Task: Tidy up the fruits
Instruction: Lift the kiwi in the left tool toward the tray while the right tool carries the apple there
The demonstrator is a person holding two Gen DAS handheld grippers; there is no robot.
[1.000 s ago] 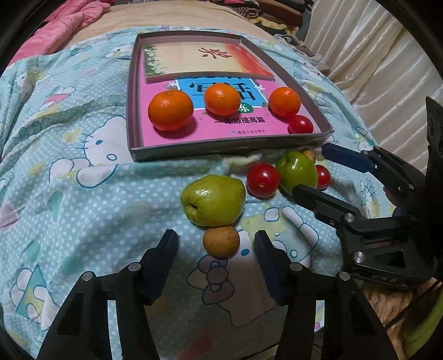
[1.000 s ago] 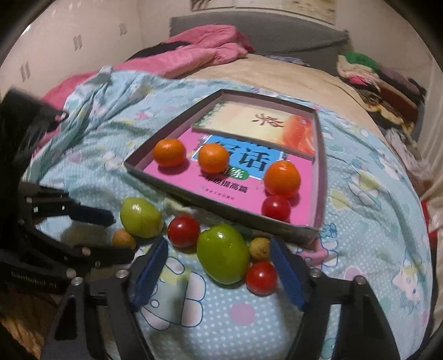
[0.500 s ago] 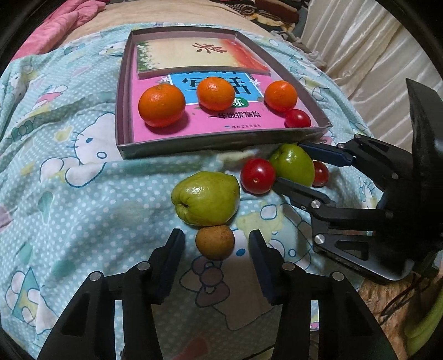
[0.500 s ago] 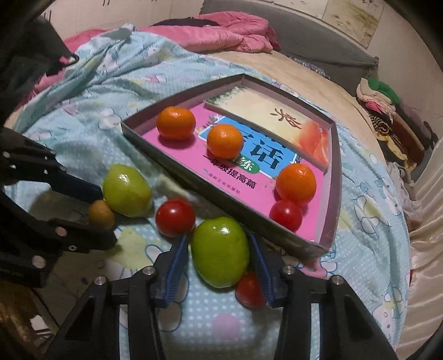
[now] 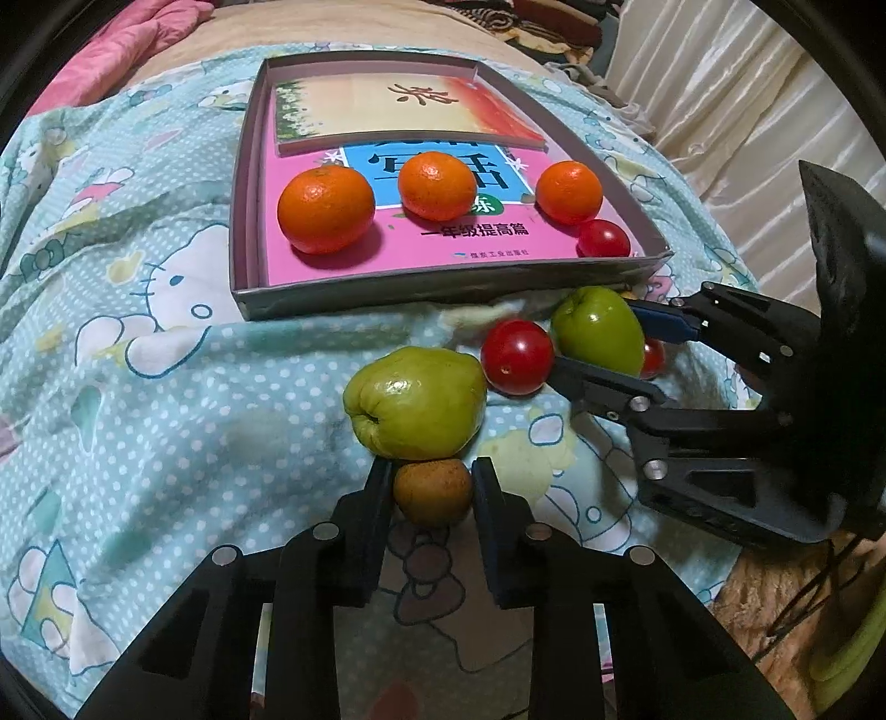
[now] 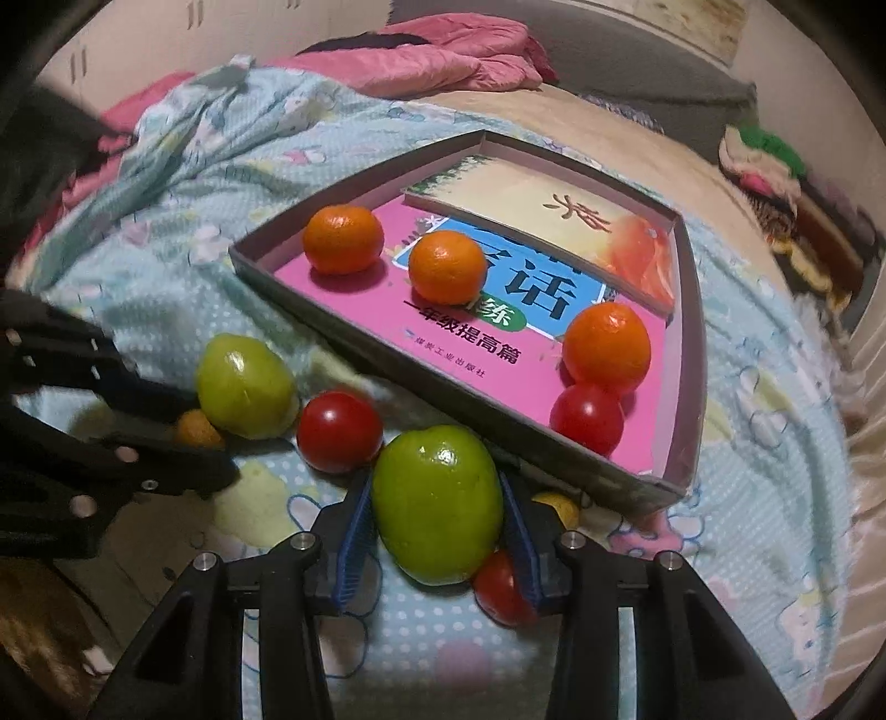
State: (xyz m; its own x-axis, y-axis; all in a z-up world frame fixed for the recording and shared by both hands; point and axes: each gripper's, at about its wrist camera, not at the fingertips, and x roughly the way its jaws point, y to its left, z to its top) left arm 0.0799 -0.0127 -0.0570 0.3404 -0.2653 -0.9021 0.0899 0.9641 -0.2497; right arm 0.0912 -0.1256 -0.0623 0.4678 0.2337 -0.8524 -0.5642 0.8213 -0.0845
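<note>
My left gripper (image 5: 433, 487) is shut on a small brown fruit (image 5: 433, 492) that rests on the bed, just below a green fruit (image 5: 416, 403). My right gripper (image 6: 437, 509) is shut on a second green fruit (image 6: 437, 509), with a red tomato (image 6: 339, 432) to its left and another tomato (image 6: 498, 587) by its right finger. The shallow grey box (image 5: 243, 221) holds three oranges (image 5: 325, 209) (image 5: 437, 185) (image 5: 568, 191) and one tomato (image 5: 603, 239). The right gripper also shows in the left wrist view (image 5: 609, 354).
A small yellow-brown fruit (image 6: 559, 507) lies against the box's front wall. The box (image 6: 686, 354) is lined with books. The bed carries a blue cartoon-print blanket (image 5: 138, 360) and a pink quilt (image 6: 443, 50) behind. Clothes (image 6: 775, 166) are piled at far right.
Both grippers have moved forward and closed: the left onto the small brown fruit, the right onto the green fruit. The fruits have stayed on the blanket.
</note>
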